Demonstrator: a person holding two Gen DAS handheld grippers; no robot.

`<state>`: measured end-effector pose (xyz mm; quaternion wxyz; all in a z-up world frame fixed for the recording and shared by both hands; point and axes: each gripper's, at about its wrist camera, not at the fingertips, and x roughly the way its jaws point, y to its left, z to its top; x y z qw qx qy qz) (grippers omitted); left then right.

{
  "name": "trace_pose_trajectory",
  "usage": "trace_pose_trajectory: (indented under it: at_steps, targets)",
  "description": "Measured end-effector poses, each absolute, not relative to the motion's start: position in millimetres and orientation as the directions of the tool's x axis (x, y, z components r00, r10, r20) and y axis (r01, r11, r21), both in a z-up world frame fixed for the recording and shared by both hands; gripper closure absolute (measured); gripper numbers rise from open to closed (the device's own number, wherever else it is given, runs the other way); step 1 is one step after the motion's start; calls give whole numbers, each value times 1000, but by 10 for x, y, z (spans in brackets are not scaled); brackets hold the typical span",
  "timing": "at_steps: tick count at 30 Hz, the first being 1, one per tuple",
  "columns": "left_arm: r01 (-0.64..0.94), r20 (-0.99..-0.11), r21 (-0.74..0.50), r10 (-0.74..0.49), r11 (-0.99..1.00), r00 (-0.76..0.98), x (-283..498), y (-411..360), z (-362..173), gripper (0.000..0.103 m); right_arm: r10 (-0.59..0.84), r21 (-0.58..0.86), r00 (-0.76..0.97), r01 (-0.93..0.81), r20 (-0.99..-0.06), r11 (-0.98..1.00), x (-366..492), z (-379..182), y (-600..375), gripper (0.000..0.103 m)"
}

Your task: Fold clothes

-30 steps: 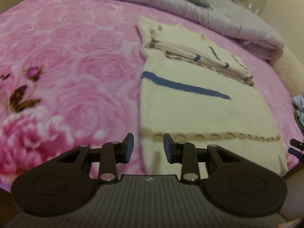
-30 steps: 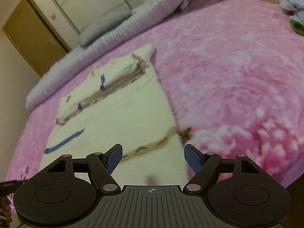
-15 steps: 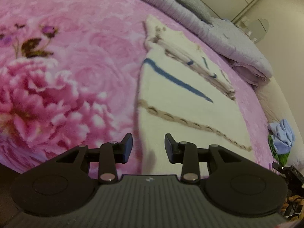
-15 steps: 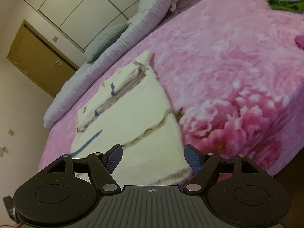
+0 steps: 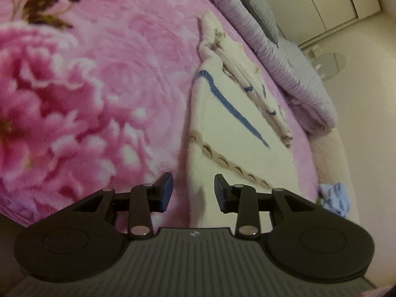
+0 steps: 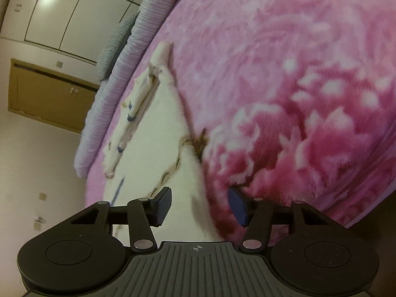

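Both tools are hovering open at the bed's (image 5: 104, 94) near edge: the left tool (image 5: 193, 190) is straddling the cream garment's (image 5: 230, 133) left hem corner, the right tool (image 6: 199, 206) its right one (image 6: 158, 133), fabric stretching away toward the pillows (image 5: 292, 61).

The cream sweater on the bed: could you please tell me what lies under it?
The cream sweater lies spread on the pink floral blanket, which shows on both sides of it. Its far end is folded back onto itself. Whether anything else lies beneath the sweater is hidden.
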<state>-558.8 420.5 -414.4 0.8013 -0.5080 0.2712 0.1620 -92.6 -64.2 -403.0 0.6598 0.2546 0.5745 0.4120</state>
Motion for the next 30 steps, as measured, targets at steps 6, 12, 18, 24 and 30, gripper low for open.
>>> trace_pose_trajectory:
  at_steps: [6, 12, 18, 24, 30]
  targets:
    - [-485, -530, -812, -62, 325, 846, -5451, 4304, -4312, 72, 854, 836, -52, -240, -518, 493, -899, -4103, -568, 57]
    - [-446, -507, -822, -100, 354, 856, -5276, 4279, -4367, 79, 876, 864, -76, -223, -476, 451, -845, -4156, -442, 62]
    - [-459, -518, -820, -99, 341, 850, -5346, 4243, -4419, 95, 868, 858, -84, -224, -489, 462, -896, -4205, -266, 91]
    - [-432, -497, -803, -63, 410, 865, -5383, 4189, -4182, 98, 883, 856, -31, -263, -468, 444, -1041, -3920, -381, 95]
    - [-358, -411, -810, -15, 464, 912, -5594, 4157, -3837, 99, 910, 869, 18, -293, -413, 400, -1216, -3522, -521, 96]
